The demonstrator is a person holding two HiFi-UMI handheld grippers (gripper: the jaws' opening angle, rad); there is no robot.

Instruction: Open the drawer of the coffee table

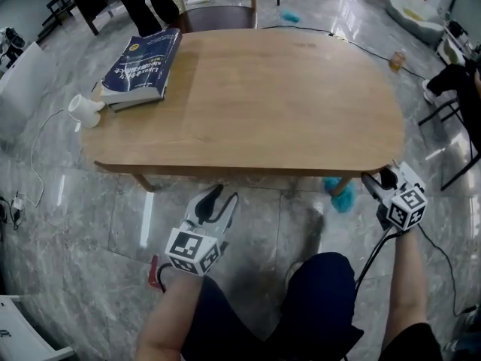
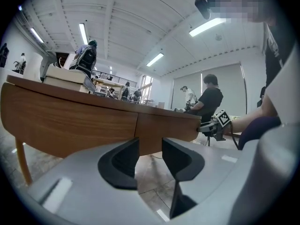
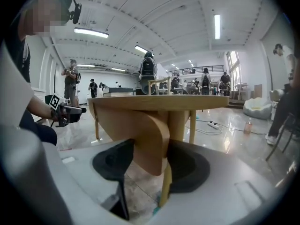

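Marble floor point(image 1: 68, 201), desk point(image 1: 285, 104): left gripper point(image 2: 150, 146) fingers released, empty; right gripper point(image 3: 151, 146) fingers spread astride desk corner; may drag desk, not drawer point(image 2: 84, 125).

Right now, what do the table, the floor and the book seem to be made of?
Table: wood or wood veneer, light brown with a satin finish; faint grain lines show.
Floor: polished stone or marble-look tile, grey; veins, joints and reflections show.
Book: paper, with a dark blue, slightly glossy cover; the page edges look pale.
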